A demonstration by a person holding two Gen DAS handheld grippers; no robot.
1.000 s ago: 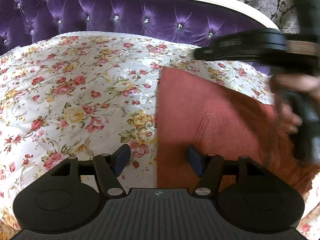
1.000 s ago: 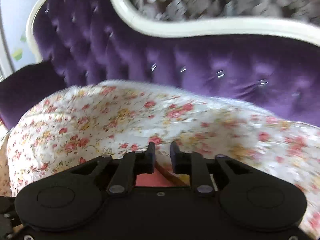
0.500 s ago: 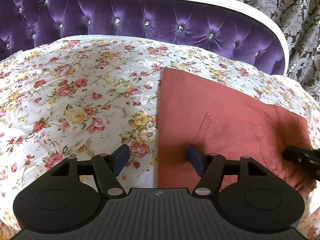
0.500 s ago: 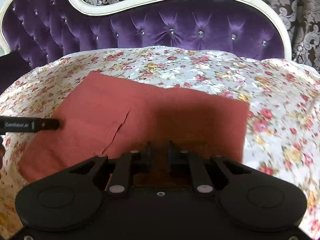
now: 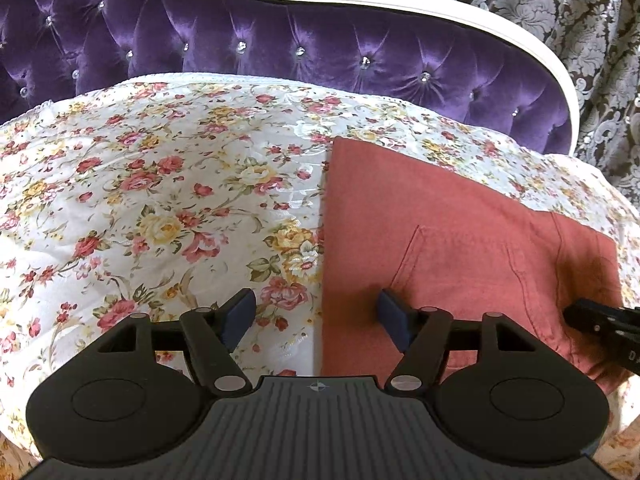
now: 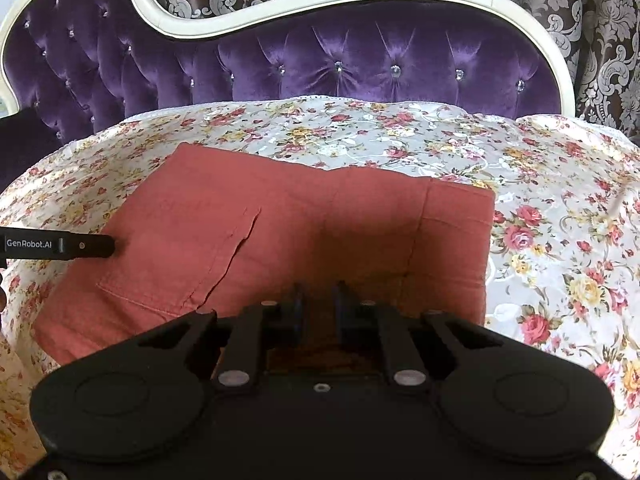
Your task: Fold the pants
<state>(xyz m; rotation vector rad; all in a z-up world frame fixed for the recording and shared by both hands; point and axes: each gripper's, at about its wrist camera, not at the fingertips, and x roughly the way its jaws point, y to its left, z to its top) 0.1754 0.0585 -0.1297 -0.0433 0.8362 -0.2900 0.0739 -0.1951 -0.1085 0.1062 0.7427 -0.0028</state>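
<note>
**Inspector:** What writing was legible?

**Technician:** One marking only. In the right wrist view, the side of the left gripper (image 6: 96, 245) carried the white lettering "GenRobot.AI". In the left wrist view, a pale character showed on the right gripper (image 5: 576, 314) at the frame edge, too cropped to read.

**Inspector:** State of the left gripper?

**Technician:** Released. Its jaws stood wide apart, with nothing clamped between them. The left blue pad (image 5: 240, 314) sat over the floral bedspread (image 5: 160, 200); the right pad sat over the near left portion of the pants (image 5: 440, 232). The left edge of the pants ran between the two pads. Contact between pads and cloth could not be confirmed.

**Inspector:** State of the right gripper?

**Technician:** Nearly closed, with a narrow gap between its fingers (image 6: 298, 308). The fingertips were positioned low over the near edge of the pants (image 6: 320, 220). A dark shadow lay beneath them. Whether a fold of cloth was pinched could not be told from either view.

**Inspector:** Location of the pants?

**Technician:** The rust-red pants lay flat as a folded rectangle on the floral bedspread, in front of the purple tufted headboard (image 6: 360, 68). A pocket seam (image 6: 236, 248) faced up.
</note>
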